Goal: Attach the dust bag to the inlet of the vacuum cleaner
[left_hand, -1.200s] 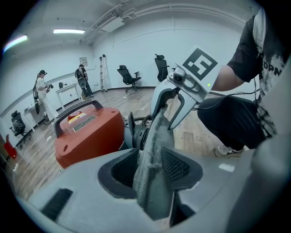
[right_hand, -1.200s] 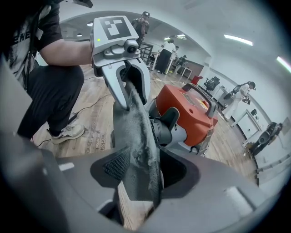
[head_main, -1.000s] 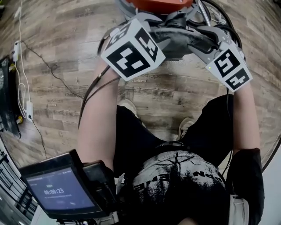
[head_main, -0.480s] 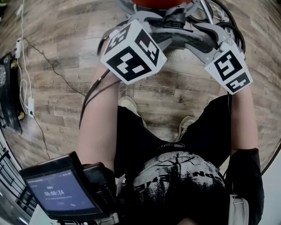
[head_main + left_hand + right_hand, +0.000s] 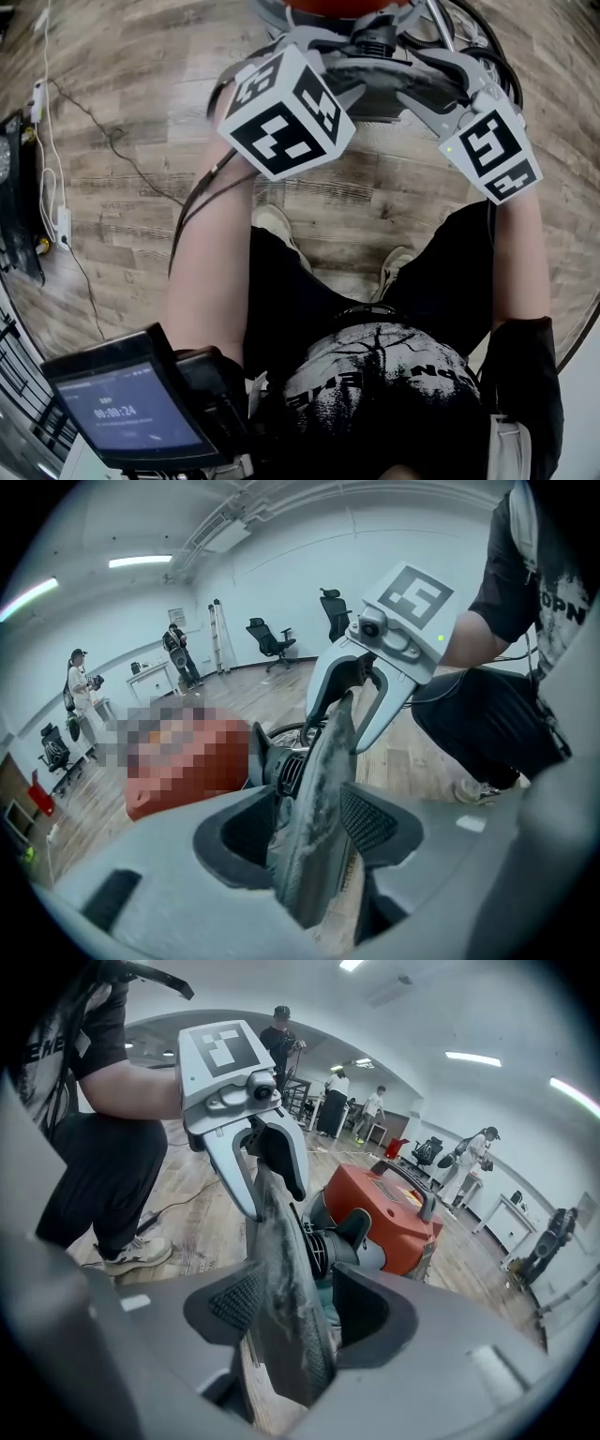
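Wood-grain planks (image 5: 112, 84) lay under you, and the orange vacuum cleaner (image 5: 394, 1208) sat on them just beyond your two tools. You had the dust bag (image 5: 272, 1232) stretched between them above the floor. Its long axis ran from one tool to the other, and its flat faces stood upright, so each gripper view saw it edge-on. One face was turned toward the black ribbed fitting (image 5: 323, 1246) on the vacuum's near end. The bag looked grey, limp and felted, with pale dust caked along its rim. Your right gripper (image 5: 302, 1307) pinched one end between its pads. Your left gripper (image 5: 314, 813) had just been opening its jaws, which stood spread with the bag's other end between them, not squeezed.
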The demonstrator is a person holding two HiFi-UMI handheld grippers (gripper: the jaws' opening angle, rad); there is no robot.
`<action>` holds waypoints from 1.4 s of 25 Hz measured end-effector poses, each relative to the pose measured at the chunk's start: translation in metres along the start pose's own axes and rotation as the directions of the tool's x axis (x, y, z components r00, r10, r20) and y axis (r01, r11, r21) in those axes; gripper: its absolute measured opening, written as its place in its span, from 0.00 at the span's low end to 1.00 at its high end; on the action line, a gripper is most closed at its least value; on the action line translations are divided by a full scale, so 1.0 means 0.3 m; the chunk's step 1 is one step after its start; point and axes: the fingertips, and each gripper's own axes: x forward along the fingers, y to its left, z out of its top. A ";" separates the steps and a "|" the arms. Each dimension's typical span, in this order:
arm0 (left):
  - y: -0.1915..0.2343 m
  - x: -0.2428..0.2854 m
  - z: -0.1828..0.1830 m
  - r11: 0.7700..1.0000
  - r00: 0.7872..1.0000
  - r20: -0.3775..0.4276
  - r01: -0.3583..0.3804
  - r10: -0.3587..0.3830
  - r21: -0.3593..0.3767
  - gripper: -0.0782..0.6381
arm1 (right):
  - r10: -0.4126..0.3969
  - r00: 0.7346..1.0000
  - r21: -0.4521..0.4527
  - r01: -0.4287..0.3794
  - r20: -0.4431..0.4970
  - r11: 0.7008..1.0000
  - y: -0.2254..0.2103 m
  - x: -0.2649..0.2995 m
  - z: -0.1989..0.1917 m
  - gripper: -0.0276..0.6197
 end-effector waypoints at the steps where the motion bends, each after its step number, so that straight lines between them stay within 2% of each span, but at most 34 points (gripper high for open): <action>1: 0.001 -0.004 0.003 1.000 1.000 0.005 -0.001 0.001 -0.003 0.42 | -0.002 1.000 0.001 0.002 0.007 1.000 -0.002 0.000 0.003 0.40; 8: -0.004 -0.041 0.022 0.999 0.998 0.067 0.003 0.000 -0.047 0.42 | -0.009 0.999 0.009 0.009 0.050 1.000 0.000 -0.007 0.016 0.38; 20: -0.005 -0.023 0.032 1.000 0.998 0.059 -0.001 0.002 -0.010 0.41 | -0.041 0.997 0.000 0.041 0.062 0.999 -0.012 -0.037 0.029 0.38; 35: -0.008 -0.012 0.030 1.000 0.999 0.043 0.003 -0.003 0.011 0.41 | -0.033 0.997 -0.005 0.033 0.065 0.999 -0.015 -0.037 0.034 0.37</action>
